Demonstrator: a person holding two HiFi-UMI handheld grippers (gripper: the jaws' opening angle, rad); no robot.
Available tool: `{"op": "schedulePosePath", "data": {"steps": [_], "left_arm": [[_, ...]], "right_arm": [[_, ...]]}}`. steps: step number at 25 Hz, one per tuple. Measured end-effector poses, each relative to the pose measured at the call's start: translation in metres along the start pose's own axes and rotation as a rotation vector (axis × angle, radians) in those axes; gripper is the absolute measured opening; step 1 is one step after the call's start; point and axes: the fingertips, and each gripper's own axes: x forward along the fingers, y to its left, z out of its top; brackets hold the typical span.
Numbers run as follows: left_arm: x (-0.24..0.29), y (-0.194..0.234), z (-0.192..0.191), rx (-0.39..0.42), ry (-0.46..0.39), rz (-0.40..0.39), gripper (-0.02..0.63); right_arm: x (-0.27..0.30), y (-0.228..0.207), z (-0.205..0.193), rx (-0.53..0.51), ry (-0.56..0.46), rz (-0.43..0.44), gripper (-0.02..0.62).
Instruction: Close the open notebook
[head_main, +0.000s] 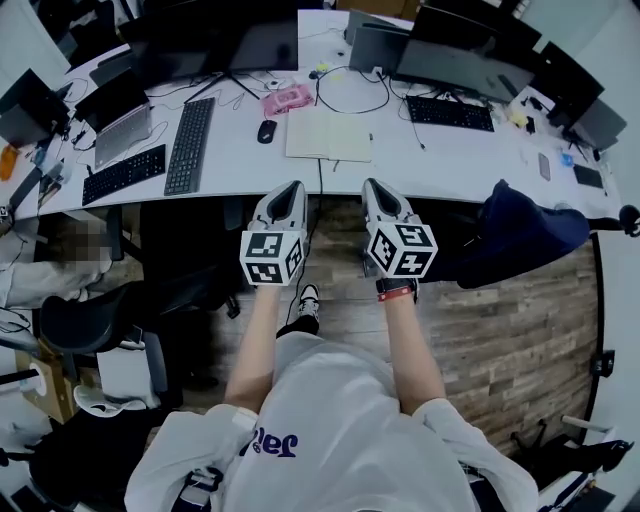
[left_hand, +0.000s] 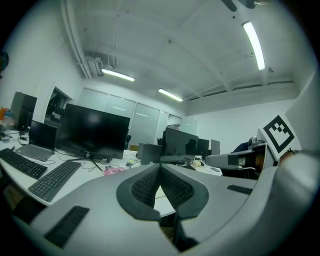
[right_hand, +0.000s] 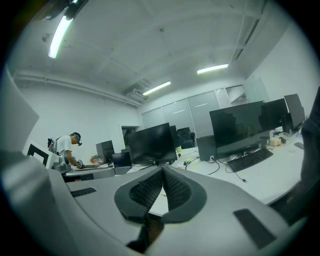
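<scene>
The open notebook (head_main: 328, 133) lies flat on the white desk (head_main: 450, 160), its pale pages up, just beyond the desk's near edge. Both grippers hover side by side short of that edge, over the floor, pointing toward the notebook. My left gripper (head_main: 292, 187) is shut with nothing between its jaws, and its ribbed pads (left_hand: 150, 185) meet at the tips. My right gripper (head_main: 372, 185) is shut and empty too, its pads (right_hand: 172, 187) touching. Neither gripper touches the notebook.
A black mouse (head_main: 266, 131) and a long keyboard (head_main: 190, 145) lie left of the notebook, a pink item (head_main: 287, 98) behind it. Monitors (head_main: 455, 50), cables and another keyboard (head_main: 450, 113) fill the desk. A dark jacket on a chair (head_main: 520, 232) stands right, a black chair (head_main: 95, 315) left.
</scene>
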Motion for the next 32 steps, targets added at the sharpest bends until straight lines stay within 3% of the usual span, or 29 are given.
{"op": "schedulePosePath", "data": {"steps": [19, 28, 32], "left_arm": [[0.108, 0.114, -0.014, -0.026, 0.079, 0.041, 0.018], [0.123, 0.141, -0.051, -0.076, 0.143, 0.079, 0.017], [0.136, 0.158, -0.066, -0.155, 0.157, 0.080, 0.018]], "right_arm": [[0.145, -0.004, -0.004, -0.025, 0.071, 0.026, 0.000], [0.178, -0.008, -0.026, -0.014, 0.122, 0.055, 0.002], [0.204, -0.008, -0.035, -0.019, 0.148, 0.091, 0.002]]}}
